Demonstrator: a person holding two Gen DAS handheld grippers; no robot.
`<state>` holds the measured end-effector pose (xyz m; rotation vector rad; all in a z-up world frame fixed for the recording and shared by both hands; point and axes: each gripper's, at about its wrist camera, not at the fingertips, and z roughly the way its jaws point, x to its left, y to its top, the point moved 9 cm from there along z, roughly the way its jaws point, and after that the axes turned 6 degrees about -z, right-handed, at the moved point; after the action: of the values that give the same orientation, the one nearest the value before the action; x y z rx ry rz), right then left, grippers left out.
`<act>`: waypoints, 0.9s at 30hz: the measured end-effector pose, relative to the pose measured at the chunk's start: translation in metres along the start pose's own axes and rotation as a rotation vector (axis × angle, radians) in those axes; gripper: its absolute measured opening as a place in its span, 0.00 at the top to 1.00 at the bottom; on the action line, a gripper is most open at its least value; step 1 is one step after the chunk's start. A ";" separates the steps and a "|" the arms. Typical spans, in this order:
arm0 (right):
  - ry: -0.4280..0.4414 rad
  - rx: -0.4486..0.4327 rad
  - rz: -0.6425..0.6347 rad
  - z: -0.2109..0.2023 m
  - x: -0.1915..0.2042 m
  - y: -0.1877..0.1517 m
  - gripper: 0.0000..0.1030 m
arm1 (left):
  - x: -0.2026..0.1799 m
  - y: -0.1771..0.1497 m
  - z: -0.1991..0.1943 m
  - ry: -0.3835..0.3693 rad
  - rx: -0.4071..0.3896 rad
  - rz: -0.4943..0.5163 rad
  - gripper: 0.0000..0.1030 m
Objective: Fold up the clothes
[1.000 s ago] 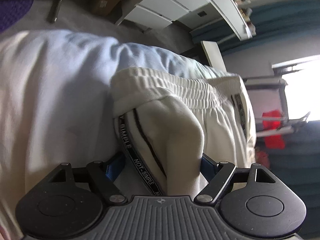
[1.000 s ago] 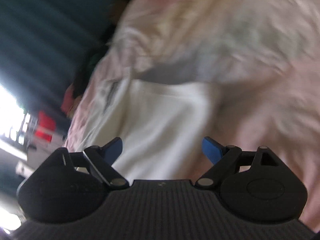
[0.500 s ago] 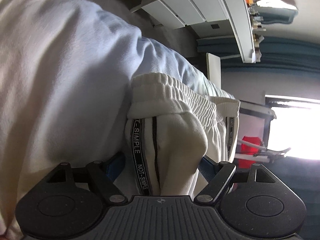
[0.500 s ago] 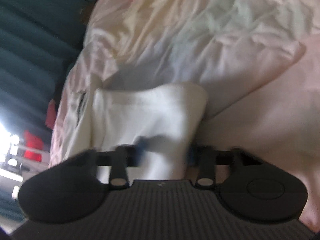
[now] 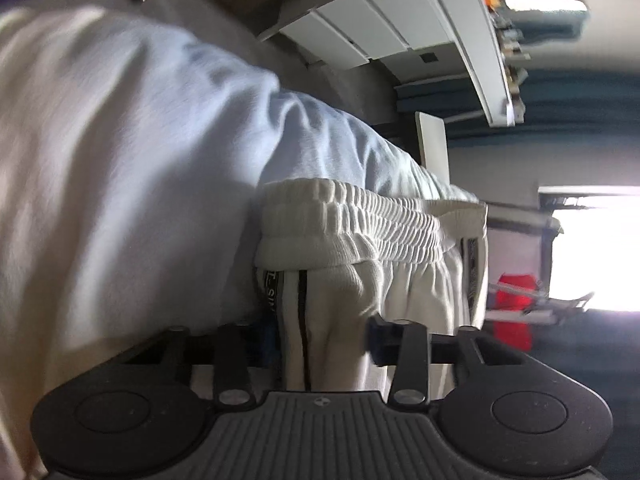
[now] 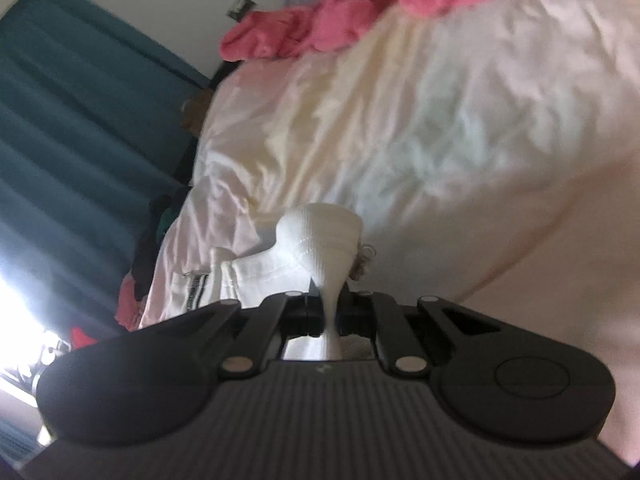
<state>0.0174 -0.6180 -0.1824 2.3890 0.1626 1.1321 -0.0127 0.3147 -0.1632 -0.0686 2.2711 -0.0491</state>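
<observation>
Closed since a second ago: right gripper (image 6: 329,312), then spread wide over the white cloth, now clenched on a pinched cuff end of the trousers (image 6: 320,248). Also narrowed: left gripper (image 5: 320,340), earlier wide around the cloth, now closing with a bunched fold of the trousers (image 5: 360,264) between its fingers (image 5: 376,336); cannot tell through the blur whether the pads already press on it.

Left view: ribbed elastic waistband (image 5: 360,220) lying across the middle, facing away from the camera. Below it, a black lettered side stripe (image 5: 272,292) running down toward the fingers, with a thin black line just beside it. Trousers lying on a pale sheet (image 5: 140,140) covering the bed. Beyond the bed, white drawers (image 5: 360,28) and teal curtains (image 5: 560,100); bright window (image 5: 596,248) at right, with something red (image 5: 514,300) near it.

Right view: pinched cloth rising from between the fingers (image 6: 312,308) and flaring into a ribbed knob above them. Rest of the trousers spreading left, flat on the sheet (image 6: 440,140). Pink garment (image 6: 340,12) heaped at the far edge of the bed, well apart from the trousers. Teal curtain (image 6: 80,140) at left.
</observation>
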 end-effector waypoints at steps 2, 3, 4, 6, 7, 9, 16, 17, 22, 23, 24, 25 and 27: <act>-0.009 0.016 0.032 0.004 -0.009 -0.001 0.93 | -0.004 -0.002 -0.003 0.005 -0.013 0.029 0.69; -0.010 0.021 0.044 0.004 -0.012 -0.002 0.93 | -0.005 -0.003 -0.005 0.003 -0.017 0.033 0.72; -0.009 0.022 0.049 0.002 -0.013 -0.002 0.93 | -0.005 -0.004 -0.008 -0.001 -0.024 0.031 0.73; -0.006 0.020 0.047 -0.004 -0.013 -0.001 0.93 | -0.009 -0.005 -0.015 -0.008 -0.033 0.042 0.76; -0.007 0.017 0.037 -0.008 -0.011 0.000 0.93 | -0.012 -0.005 -0.020 -0.019 -0.039 0.048 0.77; -0.005 0.009 0.031 -0.015 -0.003 0.004 0.93 | -0.023 -0.004 -0.028 -0.046 -0.037 0.084 0.78; 0.069 -0.025 -0.059 -0.031 0.063 0.028 0.93 | -0.074 -0.004 -0.046 -0.102 -0.020 0.168 0.79; 0.077 -0.030 -0.072 -0.030 0.076 0.031 0.93 | -0.084 -0.004 -0.045 -0.105 -0.026 0.183 0.79; 0.090 -0.058 -0.200 -0.005 0.155 0.038 0.93 | -0.153 -0.012 -0.019 -0.111 -0.066 0.266 0.79; 0.083 -0.061 -0.235 0.005 0.173 0.038 0.93 | -0.167 -0.013 -0.009 -0.104 -0.075 0.281 0.79; 0.076 -0.064 -0.270 0.016 0.192 0.037 0.93 | -0.181 -0.015 0.002 -0.098 -0.085 0.296 0.79; 0.070 -0.070 -0.297 0.027 0.209 0.036 0.92 | -0.195 -0.016 0.012 -0.091 -0.094 0.311 0.79; 0.055 -0.083 -0.351 0.057 0.242 0.029 0.92 | -0.221 -0.017 0.042 -0.075 -0.111 0.346 0.78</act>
<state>0.2145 -0.5908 -0.0311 2.1495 0.5209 1.0157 0.1623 0.3116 -0.0212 0.2600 2.1794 0.2576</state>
